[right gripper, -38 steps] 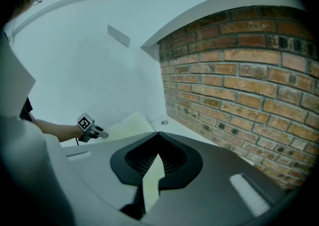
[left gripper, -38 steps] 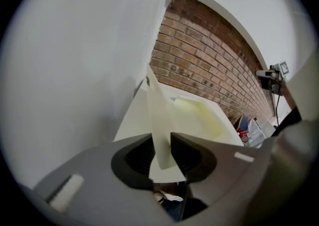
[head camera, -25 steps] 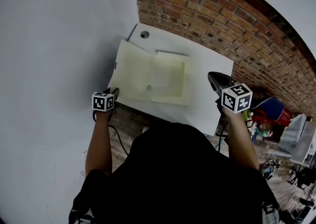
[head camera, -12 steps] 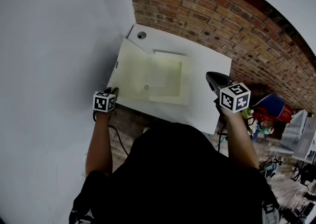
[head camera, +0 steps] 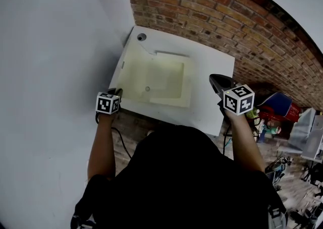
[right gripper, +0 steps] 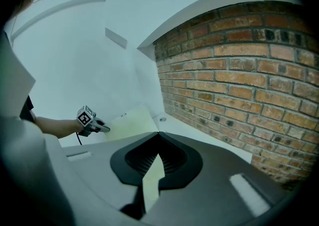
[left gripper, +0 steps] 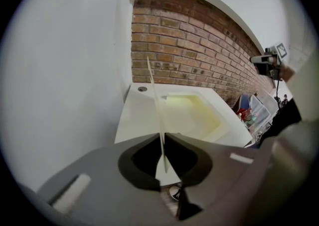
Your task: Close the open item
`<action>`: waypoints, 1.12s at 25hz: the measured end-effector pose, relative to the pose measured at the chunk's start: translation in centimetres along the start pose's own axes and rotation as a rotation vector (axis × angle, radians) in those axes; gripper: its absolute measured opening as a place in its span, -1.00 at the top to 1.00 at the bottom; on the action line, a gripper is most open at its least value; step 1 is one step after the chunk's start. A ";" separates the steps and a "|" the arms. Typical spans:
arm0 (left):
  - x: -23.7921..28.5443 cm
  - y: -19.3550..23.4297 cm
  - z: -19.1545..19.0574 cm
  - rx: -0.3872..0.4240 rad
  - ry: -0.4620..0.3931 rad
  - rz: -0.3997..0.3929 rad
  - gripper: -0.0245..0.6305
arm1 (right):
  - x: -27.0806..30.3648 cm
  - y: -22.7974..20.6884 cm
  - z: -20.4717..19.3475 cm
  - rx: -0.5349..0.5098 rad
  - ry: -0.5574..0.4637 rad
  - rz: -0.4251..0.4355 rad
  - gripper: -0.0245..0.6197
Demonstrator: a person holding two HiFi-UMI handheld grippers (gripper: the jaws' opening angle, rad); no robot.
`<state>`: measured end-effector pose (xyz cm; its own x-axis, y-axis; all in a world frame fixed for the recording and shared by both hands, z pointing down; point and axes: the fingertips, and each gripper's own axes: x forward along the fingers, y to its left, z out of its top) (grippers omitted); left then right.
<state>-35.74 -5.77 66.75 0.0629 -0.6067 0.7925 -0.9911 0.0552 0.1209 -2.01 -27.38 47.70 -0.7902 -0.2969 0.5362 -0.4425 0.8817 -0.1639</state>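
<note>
Status: close is partway, not done.

- The box (head camera: 214, 89) is a white unit pushed into the corner between the white wall (head camera: 50, 46) and the brick wall (head camera: 217, 16). Its yellowish recess is exposed.
- The lid (left gripper: 163, 168) is a thin pale panel along the box's left side. From the left gripper view it stands on edge, roughly upright, with the recess open to its right.
- The left gripper (head camera: 115, 93) has jaws that have just been closing. They are now nipped on the lid's near edge, with the panel running straight between the pads.
- The right gripper (head camera: 218, 79) has jaws pressed together with nothing between them. It hangs over the right part of the box top, well away from the lid, and looks idle.
- My read of what's left: swing the lid over the recess, lower it flat, then let go. A thin panel held by one corner could flex or slip.

Writing: none readable. There is no brand or label on the box. The cubes carry only black-and-white square marker patterns. A small dark mark on the lid's left edge is too small to read.
</note>
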 end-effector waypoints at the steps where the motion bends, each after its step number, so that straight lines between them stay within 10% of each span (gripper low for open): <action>1: 0.0 -0.2 0.2 0.005 0.000 -0.002 0.86 | 0.0 -0.1 -0.1 0.001 0.001 0.000 0.92; 28: 1.2 -8.3 5.5 0.222 0.022 -0.062 0.89 | -0.4 -2.4 -2.4 0.033 0.016 -0.009 0.92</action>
<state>-28.05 -11.28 63.43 0.1241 -0.5857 0.8010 -0.9867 -0.1586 0.0369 0.44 -28.50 49.86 -0.7790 -0.2986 0.5513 -0.4637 0.8662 -0.1862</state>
